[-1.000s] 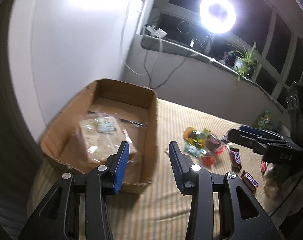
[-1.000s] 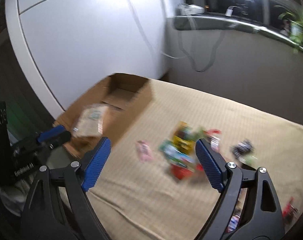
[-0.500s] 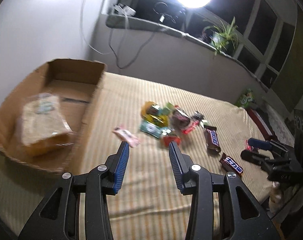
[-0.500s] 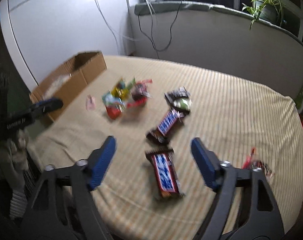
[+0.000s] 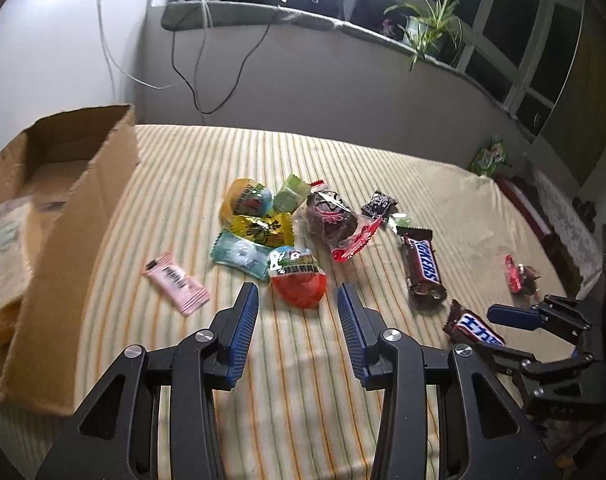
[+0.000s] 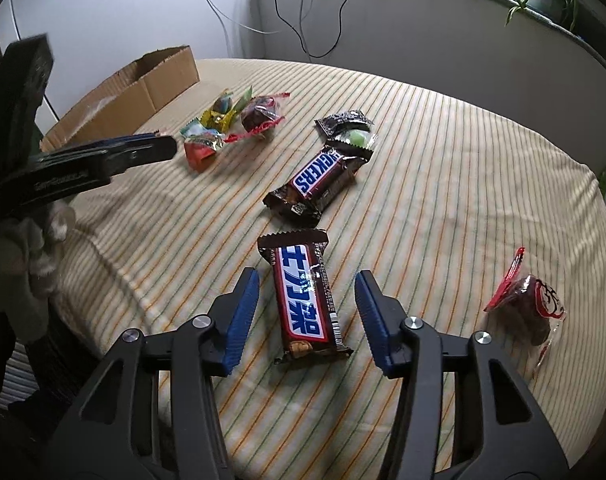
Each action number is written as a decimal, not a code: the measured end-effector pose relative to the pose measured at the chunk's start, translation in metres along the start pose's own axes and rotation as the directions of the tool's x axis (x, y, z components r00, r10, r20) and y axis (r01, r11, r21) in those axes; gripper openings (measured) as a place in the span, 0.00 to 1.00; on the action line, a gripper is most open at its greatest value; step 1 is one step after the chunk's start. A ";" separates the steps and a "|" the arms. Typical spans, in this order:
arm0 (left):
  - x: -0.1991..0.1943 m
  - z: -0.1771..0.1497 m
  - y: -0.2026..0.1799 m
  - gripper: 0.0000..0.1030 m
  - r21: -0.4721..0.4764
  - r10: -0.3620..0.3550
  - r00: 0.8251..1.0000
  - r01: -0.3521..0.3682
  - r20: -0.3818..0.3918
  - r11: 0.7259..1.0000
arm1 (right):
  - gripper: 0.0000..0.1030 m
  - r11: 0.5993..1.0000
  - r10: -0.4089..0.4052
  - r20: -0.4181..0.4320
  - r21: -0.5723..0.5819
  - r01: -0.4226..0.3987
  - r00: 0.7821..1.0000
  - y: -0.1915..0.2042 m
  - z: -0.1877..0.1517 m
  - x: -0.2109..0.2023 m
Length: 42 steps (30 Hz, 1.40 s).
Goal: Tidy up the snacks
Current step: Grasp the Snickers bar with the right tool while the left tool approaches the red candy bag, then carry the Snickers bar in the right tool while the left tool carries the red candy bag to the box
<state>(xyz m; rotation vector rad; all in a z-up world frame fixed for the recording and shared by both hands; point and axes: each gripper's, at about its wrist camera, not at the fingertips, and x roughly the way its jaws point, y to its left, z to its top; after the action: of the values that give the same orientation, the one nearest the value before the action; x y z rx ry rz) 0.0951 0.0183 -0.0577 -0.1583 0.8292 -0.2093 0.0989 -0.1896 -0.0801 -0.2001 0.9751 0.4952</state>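
Several wrapped snacks lie on a striped cloth. My left gripper (image 5: 298, 306) is open and empty, just short of a red round snack (image 5: 299, 284). A pink wafer pack (image 5: 175, 282) lies to its left. My right gripper (image 6: 307, 300) is open, its fingers on either side of a Snickers bar with blue lettering (image 6: 305, 300), not touching it. A second Snickers bar (image 6: 317, 174) lies beyond. The cardboard box (image 5: 59, 240) at the left holds a clear bag of bread (image 5: 1, 256).
A dark red-edged snack (image 6: 531, 306) lies alone at the right of the cloth. A black and a green candy (image 6: 351, 128) lie past the Snickers. A grey wall with hanging cables and a sill with a plant (image 5: 427, 32) stand behind. The cloth's front edge drops off near me.
Both grippers swung right, away from the box. The left now faces the snack pile, and the right has closed in over the blue-lettered Snickers bar. Both stayed open.
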 end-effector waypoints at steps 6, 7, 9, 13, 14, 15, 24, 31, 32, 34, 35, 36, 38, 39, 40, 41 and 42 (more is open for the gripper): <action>0.016 0.005 -0.007 0.39 0.051 0.040 0.999 -0.039 -0.020 0.998 | 0.51 1.000 -0.007 -0.012 -0.008 0.006 1.000 -0.002 -0.001 0.007; 0.019 0.006 -0.007 0.39 0.056 0.043 0.999 -0.042 -0.025 0.998 | 0.51 1.000 -0.007 -0.014 -0.008 0.006 1.000 -0.002 -0.001 0.008; 0.024 0.006 -0.010 0.39 0.069 0.052 0.998 -0.050 -0.032 0.996 | 0.51 1.000 -0.005 -0.019 -0.010 0.005 1.000 -0.003 -0.001 0.010; 0.033 0.007 -0.013 0.39 0.098 0.070 0.997 -0.066 -0.044 0.993 | 0.44 1.000 -0.016 -0.025 -0.025 0.015 1.000 -0.002 -0.003 0.012; 0.035 0.007 -0.014 0.39 0.103 0.077 0.996 -0.071 -0.048 0.992 | 0.43 1.000 -0.017 -0.026 -0.025 0.016 1.000 -0.002 -0.003 0.012; 0.037 0.007 -0.014 0.39 0.105 0.079 0.996 -0.074 -0.051 0.992 | 0.39 1.000 -0.016 -0.026 -0.025 0.015 1.000 -0.002 -0.003 0.012; 0.039 0.008 -0.019 0.34 0.111 0.059 0.997 -0.053 -0.051 0.992 | 0.29 1.000 -0.005 -0.030 -0.020 0.005 1.000 -0.002 -0.002 0.012; 0.034 0.006 -0.018 0.32 0.115 0.049 0.998 -0.045 -0.037 0.992 | 0.29 1.000 0.002 -0.026 0.001 -0.002 1.000 -0.003 -0.002 0.009; 0.033 0.006 -0.019 0.32 0.115 0.052 0.998 -0.048 -0.030 0.992 | 0.29 1.000 0.002 -0.025 0.006 -0.002 1.000 -0.004 -0.002 0.008; 0.031 0.005 -0.018 0.31 0.111 0.044 0.999 -0.041 -0.029 0.993 | 0.28 1.000 0.001 -0.024 0.009 -0.001 1.000 -0.005 -0.002 0.007; 0.030 0.005 -0.018 0.31 0.108 0.042 0.999 -0.039 -0.026 0.993 | 0.28 1.000 0.001 -0.022 0.012 -0.001 1.000 -0.005 -0.002 0.006; 0.028 0.005 -0.018 0.31 0.105 0.039 0.999 -0.036 -0.023 0.994 | 0.28 1.000 0.003 -0.020 0.014 -0.003 1.000 -0.005 -0.002 0.005; 0.022 0.004 -0.016 0.31 0.096 0.030 0.999 -0.029 -0.012 0.995 | 0.28 1.000 0.004 -0.012 0.022 -0.004 1.000 -0.005 -0.001 0.001; 0.018 0.005 -0.015 0.31 0.093 0.025 1.000 -0.024 -0.003 0.995 | 0.28 1.000 0.006 -0.008 0.023 -0.006 1.000 -0.006 0.000 -0.001; 0.014 0.005 -0.015 0.31 0.091 0.021 1.000 -0.021 0.005 0.996 | 0.28 1.000 0.007 -0.002 0.023 -0.007 1.000 -0.006 0.001 -0.003; 0.010 0.005 -0.014 0.31 0.088 0.019 1.000 -0.020 0.013 0.996 | 0.28 1.000 0.007 0.006 0.022 -0.007 1.000 -0.006 0.003 -0.006; 0.006 0.006 -0.012 0.31 0.084 0.017 1.000 -0.019 0.021 0.996 | 0.28 1.000 0.007 0.014 0.021 -0.007 1.000 -0.005 0.005 -0.008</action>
<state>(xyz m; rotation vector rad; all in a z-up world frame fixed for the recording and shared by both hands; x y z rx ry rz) 0.1019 0.0057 -0.0553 -0.0734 0.7997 -0.2250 0.1014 -0.1944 -0.0706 -0.1737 0.9678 0.4920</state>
